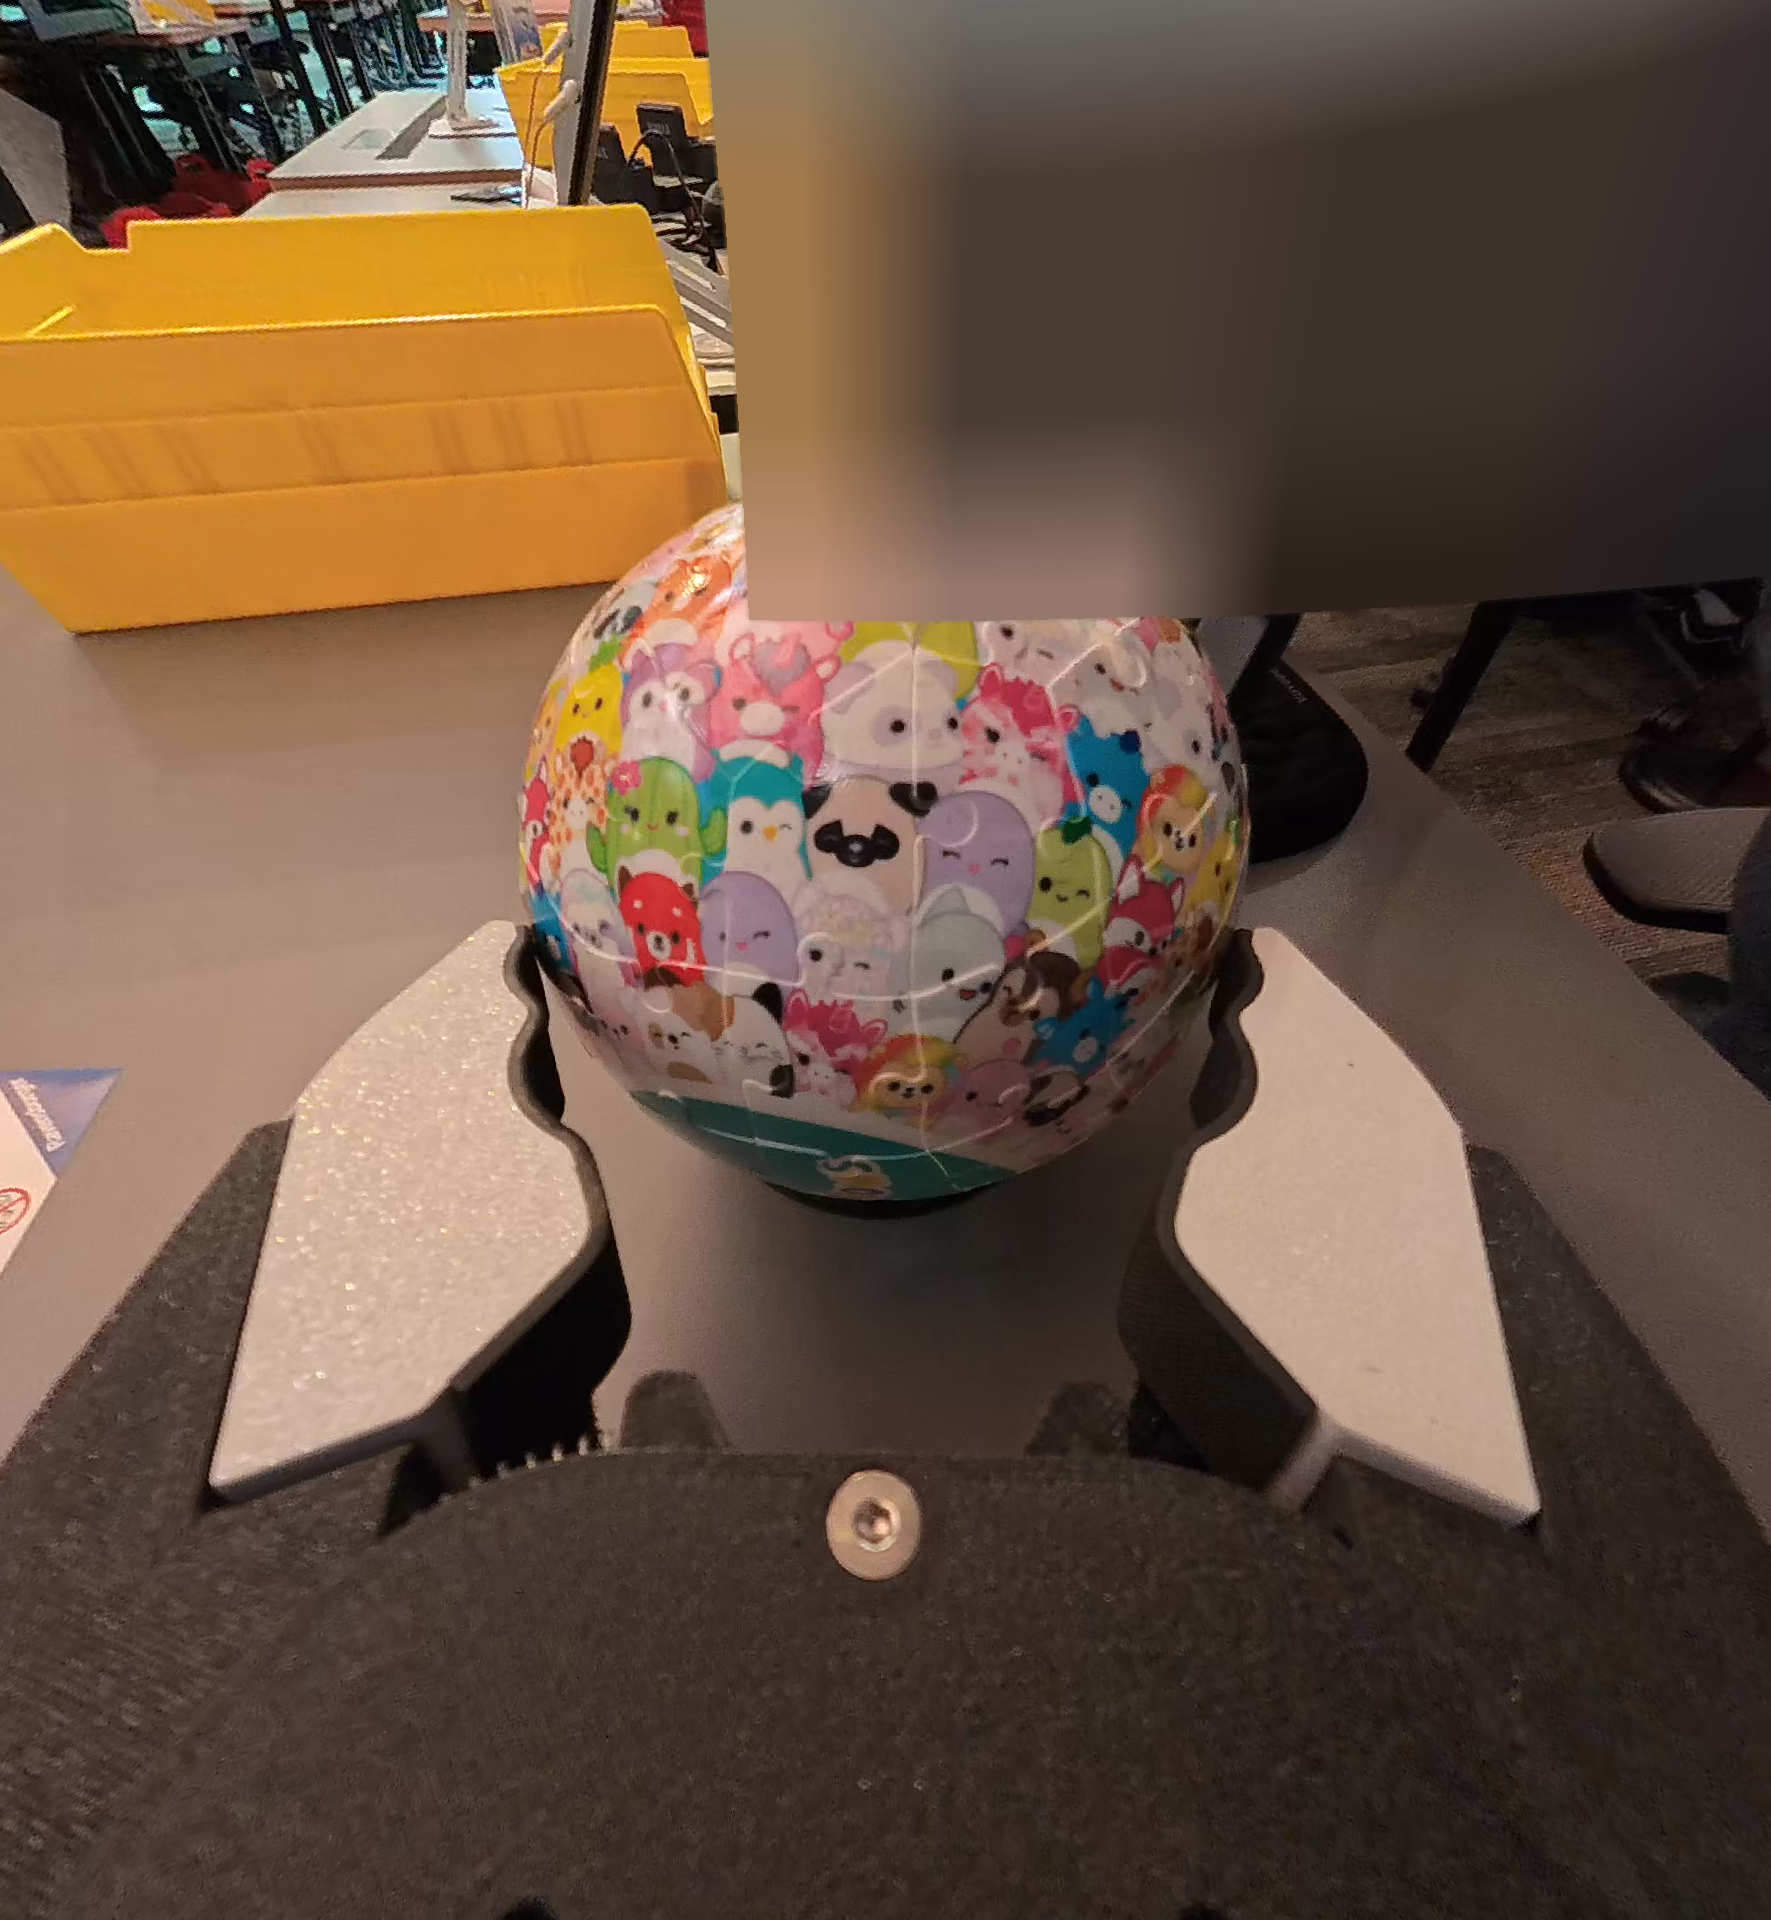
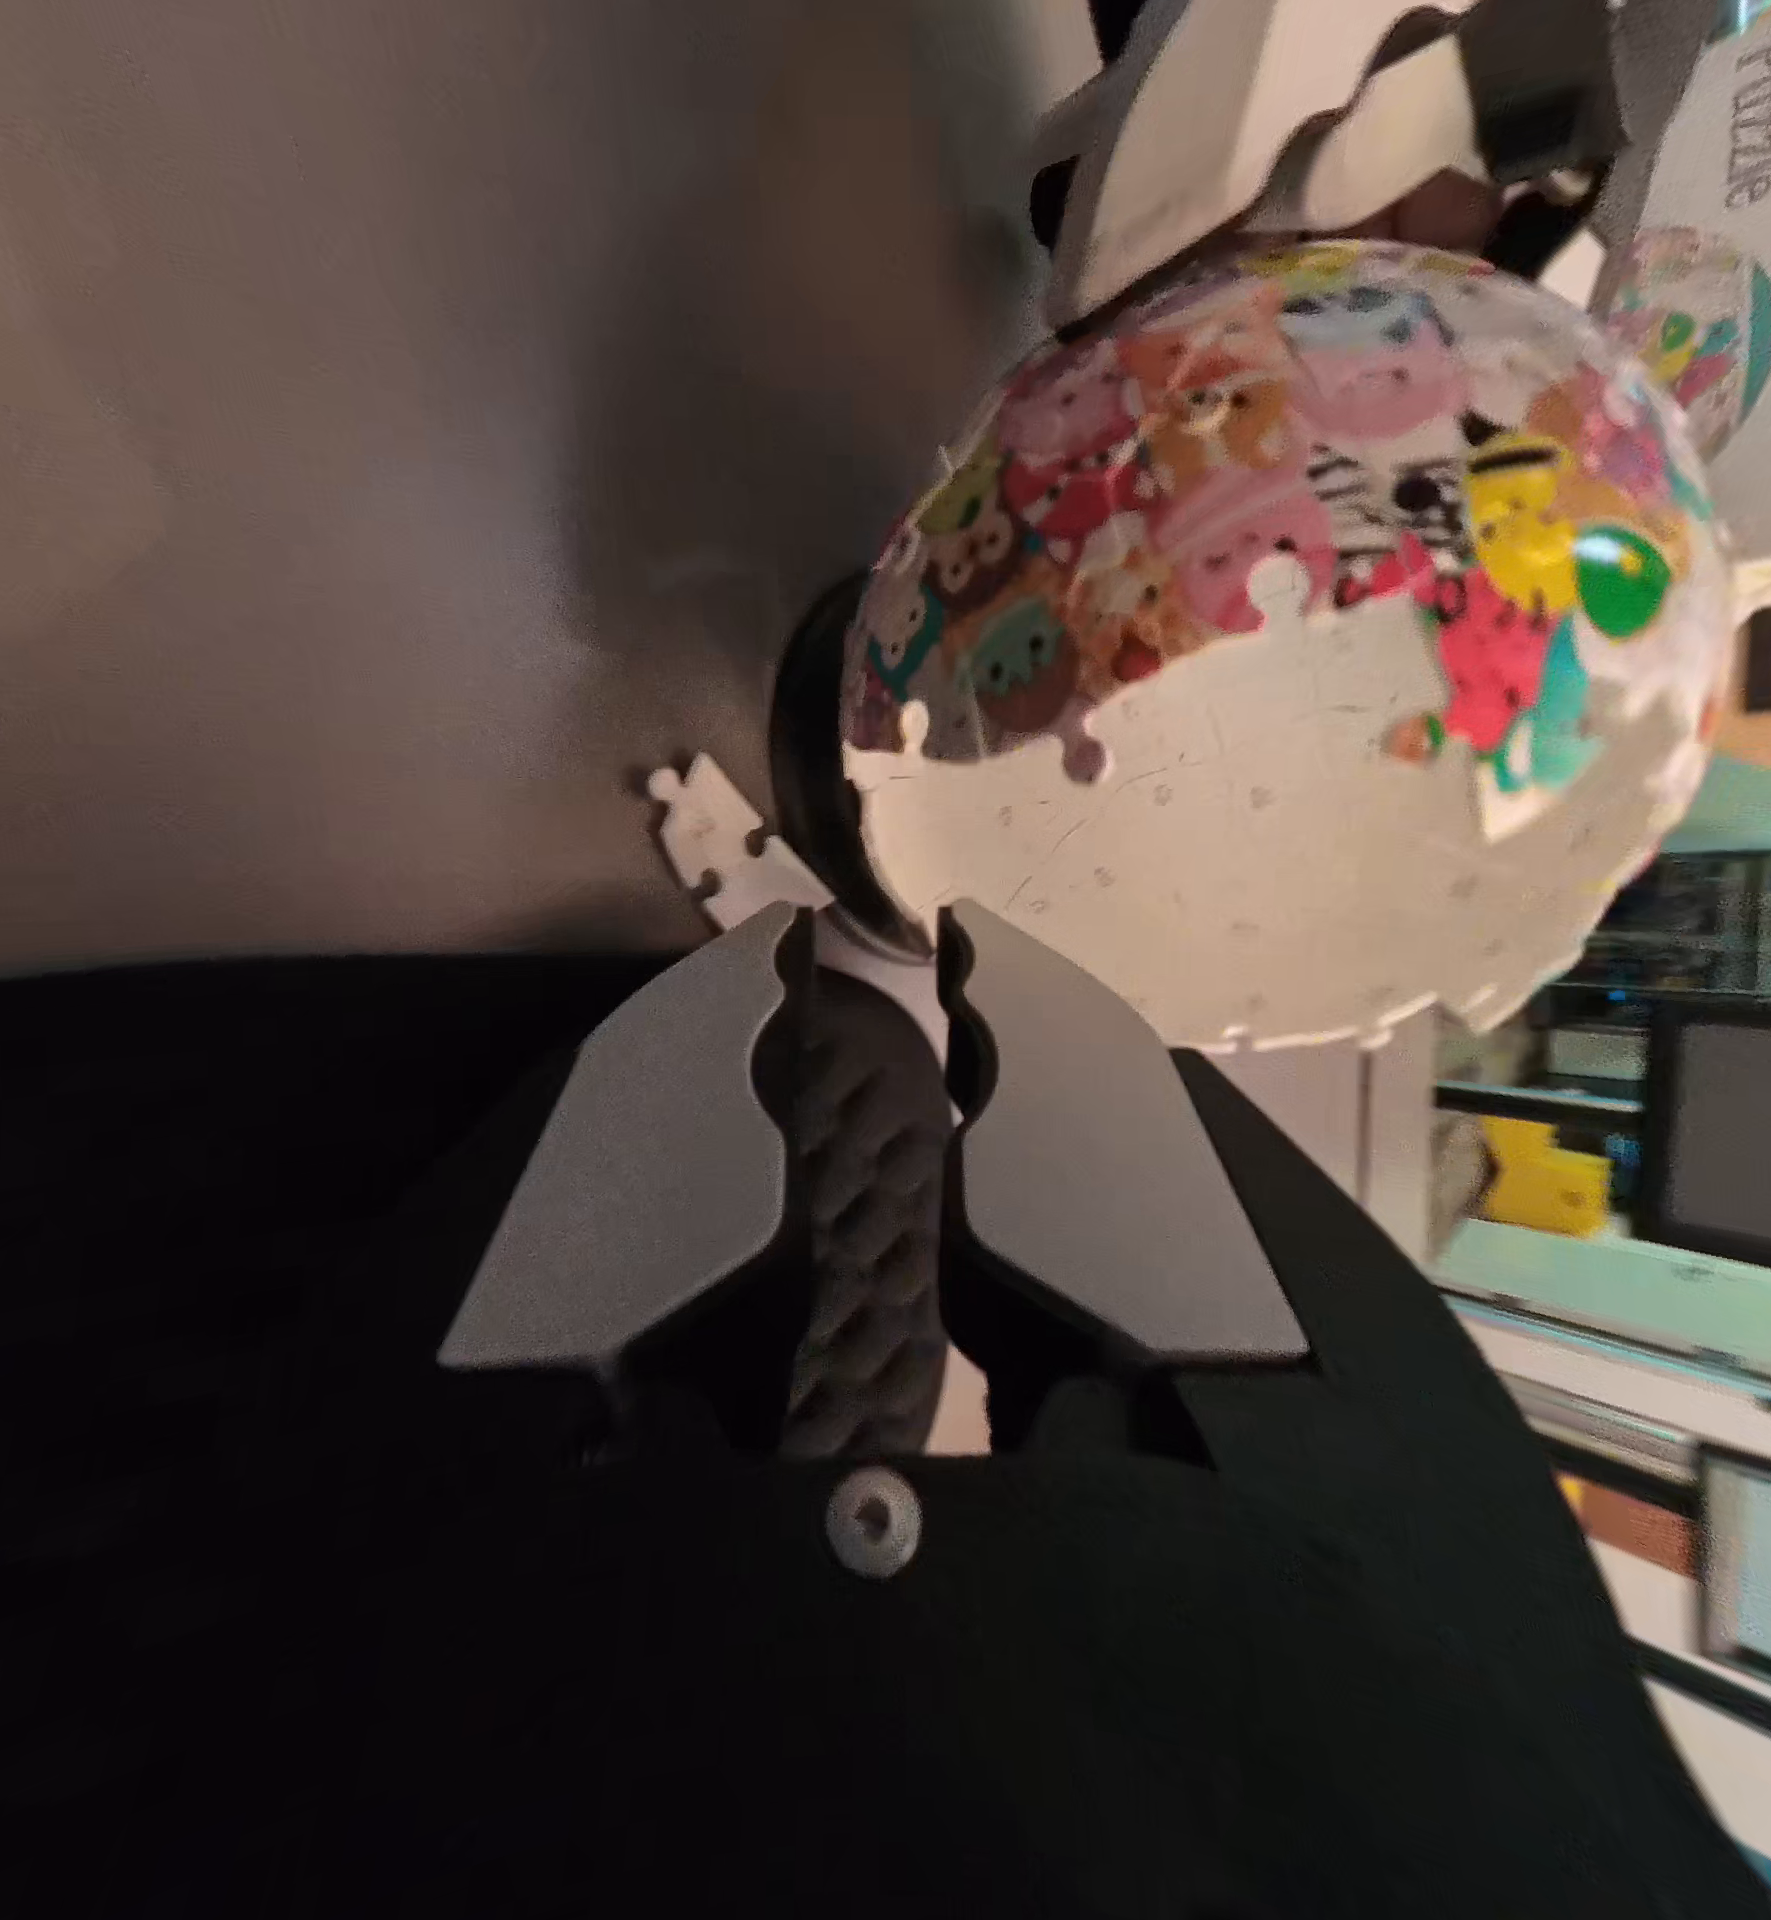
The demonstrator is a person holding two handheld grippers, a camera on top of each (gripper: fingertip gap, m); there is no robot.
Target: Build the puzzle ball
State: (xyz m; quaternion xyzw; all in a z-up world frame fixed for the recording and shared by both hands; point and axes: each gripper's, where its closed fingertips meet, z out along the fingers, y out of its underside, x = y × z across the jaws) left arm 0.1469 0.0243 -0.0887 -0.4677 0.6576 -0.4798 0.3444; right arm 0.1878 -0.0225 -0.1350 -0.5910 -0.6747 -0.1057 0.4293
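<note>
Puzzle ball (image 1: 881, 883) on dark stand on grey table (image 1: 185, 831), braced between wide-apart left tool (image 1: 881, 997) fingers; white loose piece (image 2: 730, 847) clamped in near-closed right tool (image 2: 876, 925), just beside ball's unfilled white gap, lower side; colourful cartoon print elsewhere.

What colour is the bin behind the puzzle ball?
Yellow: the bin behind the puzzle ball shows best in the left wrist view.
</note>
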